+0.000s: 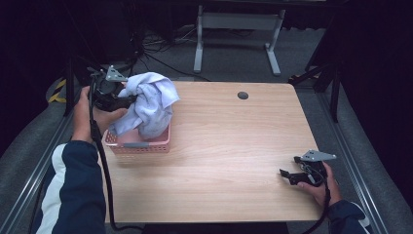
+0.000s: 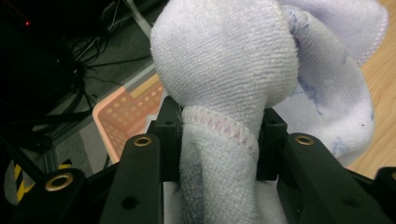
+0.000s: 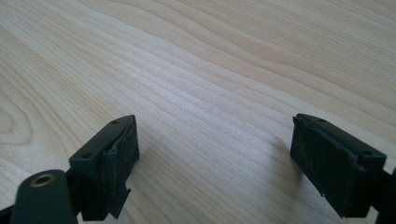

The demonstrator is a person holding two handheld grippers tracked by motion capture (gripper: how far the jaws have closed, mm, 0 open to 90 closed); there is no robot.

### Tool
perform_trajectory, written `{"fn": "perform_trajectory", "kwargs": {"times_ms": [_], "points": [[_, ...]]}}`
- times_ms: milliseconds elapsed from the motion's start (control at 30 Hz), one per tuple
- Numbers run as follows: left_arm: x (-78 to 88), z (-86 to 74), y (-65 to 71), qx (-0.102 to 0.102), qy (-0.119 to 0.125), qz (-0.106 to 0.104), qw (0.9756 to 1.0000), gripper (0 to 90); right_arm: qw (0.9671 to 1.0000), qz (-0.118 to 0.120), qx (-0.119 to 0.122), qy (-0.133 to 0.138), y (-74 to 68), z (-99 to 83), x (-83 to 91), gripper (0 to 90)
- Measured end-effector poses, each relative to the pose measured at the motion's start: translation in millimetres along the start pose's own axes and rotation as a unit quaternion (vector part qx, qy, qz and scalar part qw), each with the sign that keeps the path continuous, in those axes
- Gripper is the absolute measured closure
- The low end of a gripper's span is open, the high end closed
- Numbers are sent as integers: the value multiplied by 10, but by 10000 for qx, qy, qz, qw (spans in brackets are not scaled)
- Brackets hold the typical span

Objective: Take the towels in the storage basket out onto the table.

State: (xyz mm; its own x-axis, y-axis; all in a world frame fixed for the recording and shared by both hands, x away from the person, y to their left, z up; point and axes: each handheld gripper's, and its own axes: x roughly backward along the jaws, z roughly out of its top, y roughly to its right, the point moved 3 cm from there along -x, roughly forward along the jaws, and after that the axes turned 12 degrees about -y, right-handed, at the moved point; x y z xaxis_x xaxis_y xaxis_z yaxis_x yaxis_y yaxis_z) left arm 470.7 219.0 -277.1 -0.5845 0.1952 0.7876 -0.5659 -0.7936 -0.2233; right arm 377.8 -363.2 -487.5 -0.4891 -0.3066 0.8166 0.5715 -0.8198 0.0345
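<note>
A pale lilac towel (image 1: 148, 105) hangs bunched above a pink perforated basket (image 1: 139, 145) at the table's left side. My left gripper (image 1: 127, 99) is shut on the towel at its upper left, holding it up so its lower folds drape into the basket. In the left gripper view the towel (image 2: 224, 84) bulges out between the two black jaws, with the basket's rim (image 2: 112, 116) below and behind. My right gripper (image 1: 286, 175) rests low at the table's front right, open; its pads (image 3: 116, 158) stand wide apart over bare wood.
The wooden table (image 1: 234, 146) has a round cable hole (image 1: 242, 95) near its far edge. A grey desk frame (image 1: 238, 29) and cables lie on the dark floor beyond. Metal rails run along both sides of the table.
</note>
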Motion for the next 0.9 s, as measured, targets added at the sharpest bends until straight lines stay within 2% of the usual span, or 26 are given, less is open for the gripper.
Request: {"fn": "perform_trajectory", "kwargs": {"times_ms": [167, 333, 567, 900], "points": [[158, 109, 55, -90, 173, 5, 9998, 632, 10000, 1, 4, 0, 1, 0, 0, 157], [238, 193, 115, -145, 319, -71, 9994, 632, 10000, 1, -1, 1, 1, -1, 0, 156], [314, 342, 270, -344, 426, -180, 9983, 632, 10000, 5, -29, 2, 0, -4, 4, 157], [372, 547, 502, -633, 644, -354, 9953, 632, 10000, 3, -33, 10, -1, -4, 4, 157]]}}
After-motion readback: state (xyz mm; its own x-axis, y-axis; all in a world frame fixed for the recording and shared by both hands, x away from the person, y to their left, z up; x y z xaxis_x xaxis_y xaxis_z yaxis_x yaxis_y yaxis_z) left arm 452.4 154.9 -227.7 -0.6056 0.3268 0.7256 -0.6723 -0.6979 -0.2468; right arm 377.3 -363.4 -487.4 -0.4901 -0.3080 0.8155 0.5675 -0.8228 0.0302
